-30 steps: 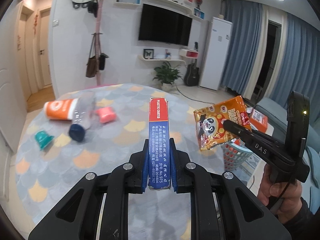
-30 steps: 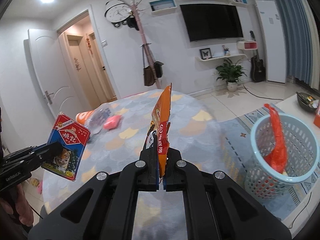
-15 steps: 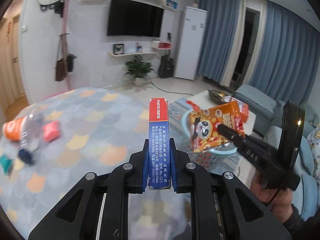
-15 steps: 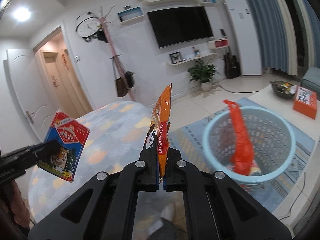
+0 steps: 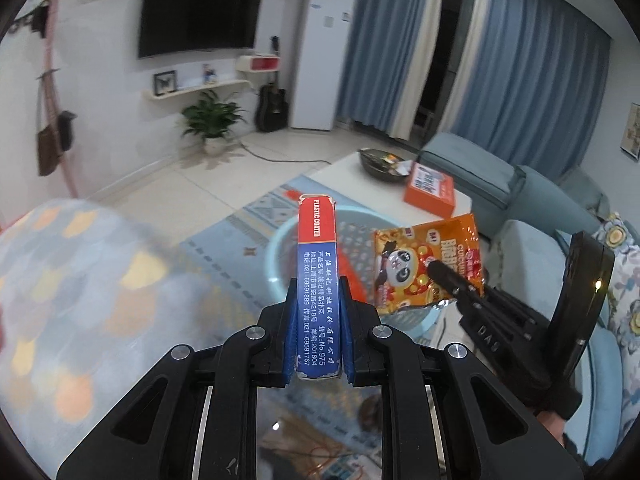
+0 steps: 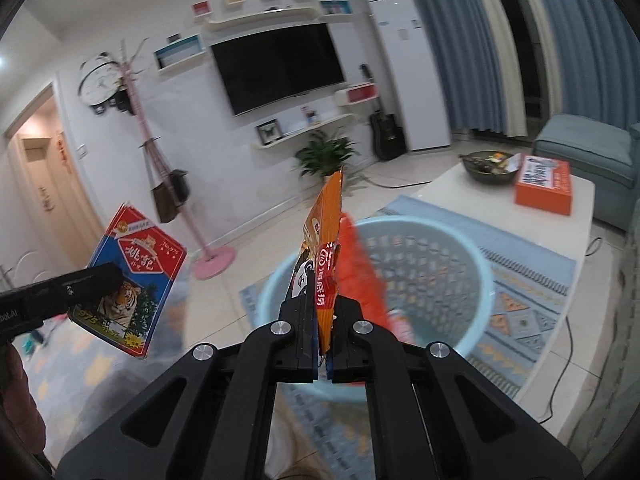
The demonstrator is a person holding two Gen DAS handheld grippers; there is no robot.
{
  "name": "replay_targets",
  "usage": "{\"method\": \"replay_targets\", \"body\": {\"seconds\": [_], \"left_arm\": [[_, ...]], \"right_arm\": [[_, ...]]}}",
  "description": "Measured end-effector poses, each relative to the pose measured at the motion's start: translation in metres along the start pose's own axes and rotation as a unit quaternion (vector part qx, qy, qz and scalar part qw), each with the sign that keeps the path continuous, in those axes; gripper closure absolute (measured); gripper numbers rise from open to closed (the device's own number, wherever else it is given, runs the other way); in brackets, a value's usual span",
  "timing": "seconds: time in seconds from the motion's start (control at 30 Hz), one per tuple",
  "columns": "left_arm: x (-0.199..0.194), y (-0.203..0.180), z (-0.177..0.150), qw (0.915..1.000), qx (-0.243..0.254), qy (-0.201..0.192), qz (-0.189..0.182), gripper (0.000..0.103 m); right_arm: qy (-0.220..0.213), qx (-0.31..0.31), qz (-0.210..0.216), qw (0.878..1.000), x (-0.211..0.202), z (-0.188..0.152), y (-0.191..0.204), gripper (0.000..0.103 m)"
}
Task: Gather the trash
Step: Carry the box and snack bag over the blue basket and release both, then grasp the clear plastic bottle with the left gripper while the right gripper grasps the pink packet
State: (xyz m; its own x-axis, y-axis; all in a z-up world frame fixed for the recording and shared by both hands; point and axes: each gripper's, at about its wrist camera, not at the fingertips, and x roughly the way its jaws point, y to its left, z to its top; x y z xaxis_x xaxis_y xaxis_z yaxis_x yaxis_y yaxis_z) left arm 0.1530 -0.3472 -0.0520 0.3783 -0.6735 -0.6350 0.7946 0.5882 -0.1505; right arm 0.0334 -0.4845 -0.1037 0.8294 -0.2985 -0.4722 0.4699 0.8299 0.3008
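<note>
Step in hand, as judged: carry-to-bin, just short of release. The left gripper had its jaws clamped on the long edges of a red-and-blue card box, held upright and end-on to its camera; the same box showed its tiger face in the right wrist view, held to the left of the basket and not over it. The right gripper had its jaws pressed together on the lower edge of an orange snack packet, the packet standing upright with its panda print visible from the left wrist view. The pale blue perforated basket stood on the patterned rug, beside the white low table. The packet appeared to hang over the near rim of the basket; an orange-red wrapper already lay inside against the wall. Next move, by judgement: open the right jaws while the packet is above the basket mouth, since a light foil packet may drift sideways or cling to a pad. Then the left gripper would need to travel toward the basket until the box is above the opening before letting go. Risk: the box striking the rim and tipping outward.
</note>
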Motion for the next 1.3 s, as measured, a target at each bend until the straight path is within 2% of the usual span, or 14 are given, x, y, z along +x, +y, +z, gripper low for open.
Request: {"method": "replay_targets", "body": {"seconds": [0.13,0.27,0.3,0.33,0.37,0.57,0.67,0.7,0.73,0.8,1.0,1.13,1.2,1.3], "left_arm": [[0.037,-0.008,0.014,0.9997,-0.007,0.015,-0.018,0.086],[0.066,-0.010,0.018,0.9995,-0.007,0.030,-0.005,0.086],[0.071,-0.010,0.019,0.9993,-0.008,0.038,-0.003,0.077],[0.080,-0.007,0.018,0.9983,-0.015,0.057,-0.006,0.062],[0.082,-0.004,0.018,0.9977,-0.022,0.064,-0.006,0.057],[0.070,0.008,0.022,0.9975,-0.043,0.055,-0.002,0.053],[0.047,0.016,0.025,0.9975,-0.058,0.040,-0.001,0.051],[0.041,0.017,0.026,0.9976,-0.060,0.034,-0.001,0.049],[0.031,0.019,0.025,0.9976,-0.063,0.027,0.003,0.048],[0.013,0.023,0.023,0.9976,-0.067,0.015,0.009,0.048],[-0.053,0.038,0.000,0.9947,-0.067,-0.021,0.075,0.048],[-0.108,0.068,-0.031,0.9870,-0.075,-0.037,0.137,0.048],[-0.133,0.089,-0.044,0.9793,-0.085,-0.046,0.178,0.047],[-0.170,0.133,-0.068,0.9602,-0.121,-0.054,0.246,0.042]], "right_arm": [[0.001,0.002,-0.018,1.000,0.014,0.004,-0.019,0.102],[0.021,-0.006,-0.038,0.999,0.034,0.002,-0.028,0.101],[0.031,-0.007,-0.046,0.998,0.040,0.001,-0.029,0.101],[0.036,-0.007,-0.053,0.998,0.044,0.001,-0.030,0.101],[0.039,-0.004,-0.060,0.997,0.047,-0.001,-0.030,0.101],[0.055,-0.011,-0.071,0.996,0.055,-0.003,-0.026,0.094],[0.056,-0.004,-0.073,0.996,0.053,-0.002,-0.022,0.071],[0.052,0.005,-0.071,0.996,0.050,0.000,-0.023,0.041],[0.041,0.016,-0.071,0.997,0.045,0.000,-0.022,0.026],[0.021,0.027,-0.069,0.997,0.034,0.003,-0.019,0.026],[0.033,0.013,-0.033,0.999,0.017,-0.002,0.012,0.026],[0.059,0.008,0.007,0.998,0.012,-0.015,0.037,0.026],[0.066,-0.004,0.027,0.997,0.008,-0.020,0.058,0.026],[0.067,-0.027,0.058,0.996,0.002,-0.023,0.089,0.026]]}}
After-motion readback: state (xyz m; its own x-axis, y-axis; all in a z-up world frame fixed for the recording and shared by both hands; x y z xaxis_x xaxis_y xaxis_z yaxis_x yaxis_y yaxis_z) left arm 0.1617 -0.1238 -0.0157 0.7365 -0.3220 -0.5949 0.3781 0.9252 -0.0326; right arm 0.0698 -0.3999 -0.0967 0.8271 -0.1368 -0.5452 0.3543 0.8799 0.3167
